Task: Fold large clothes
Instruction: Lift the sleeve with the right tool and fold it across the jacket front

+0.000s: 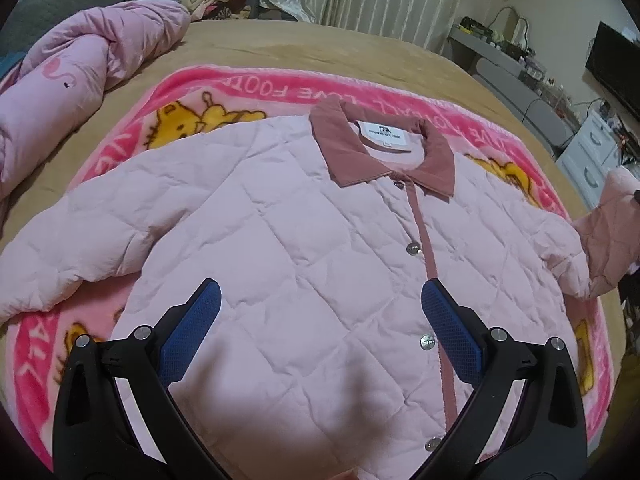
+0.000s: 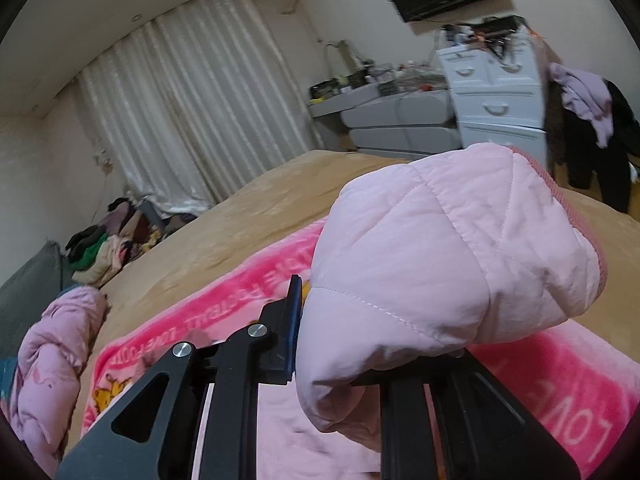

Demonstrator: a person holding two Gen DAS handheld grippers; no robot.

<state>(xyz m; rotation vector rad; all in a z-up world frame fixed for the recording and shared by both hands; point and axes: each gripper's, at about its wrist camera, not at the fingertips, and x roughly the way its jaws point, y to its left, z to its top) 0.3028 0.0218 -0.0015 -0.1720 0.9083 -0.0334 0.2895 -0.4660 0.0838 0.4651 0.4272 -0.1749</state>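
Right claw [image 2: 340, 344] clamped on puffy sleeve [image 2: 440, 248], centre frame; slick padding may slip out. Left claw [image 1: 320, 320] wide open, empty, above jacket [image 1: 300, 232].

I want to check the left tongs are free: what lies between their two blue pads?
Only the pink quilted jacket, lying flat under the open left tongs; nothing is pinched, as the left wrist view shows.
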